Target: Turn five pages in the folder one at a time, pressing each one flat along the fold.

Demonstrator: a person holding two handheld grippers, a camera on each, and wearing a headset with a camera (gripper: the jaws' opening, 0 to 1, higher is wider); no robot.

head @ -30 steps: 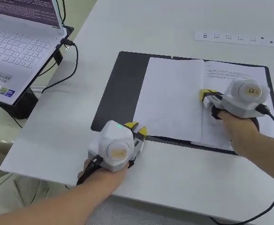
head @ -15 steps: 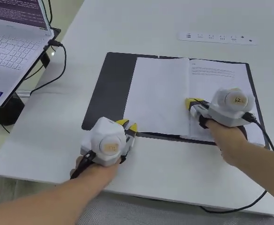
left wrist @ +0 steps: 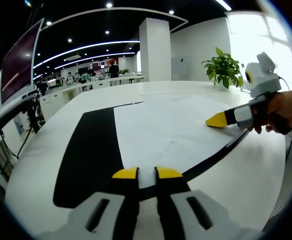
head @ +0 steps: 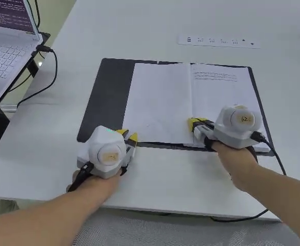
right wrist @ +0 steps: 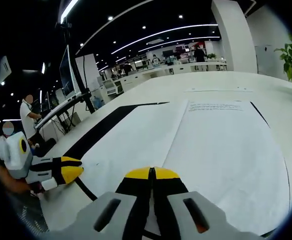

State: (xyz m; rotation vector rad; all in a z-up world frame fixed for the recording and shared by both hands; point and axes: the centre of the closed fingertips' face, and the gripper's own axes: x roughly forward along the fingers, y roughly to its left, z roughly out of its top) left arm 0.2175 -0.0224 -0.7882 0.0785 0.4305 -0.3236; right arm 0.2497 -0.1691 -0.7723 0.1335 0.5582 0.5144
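Down the fold toward the near edge of the folder (head: 108,97): my right gripper (head: 194,124) sits closer to that edge than it did a second ago. My left gripper (head: 127,135) keeps its post at the folder's near left side. The headset has swung too, so the whole scene lies differently in the head view.

The folder lies open and flat on the white surface (head: 191,177), with its black cover showing at the left. The left page (head: 157,97) is blank, and the right page (head: 224,100) carries a few lines of print at its top.

My right fingers are together, holding nothing, and their yellow tips appear to rest on the paper at the fold (head: 191,92), near its lower end. In the left gripper view my left fingers stand a narrow gap apart, also empty, at the near edge where cover meets page. A laptop (head: 1,46) stands off to the left and a power strip (head: 216,41) lies beyond the folder.

By my reading, the pressing stroke on this page is close to finished, since the left page already lies flat and little of the fold remains ahead of my tips. How many of the five turns are done cannot be read here. Next would be lifting a fresh right page.
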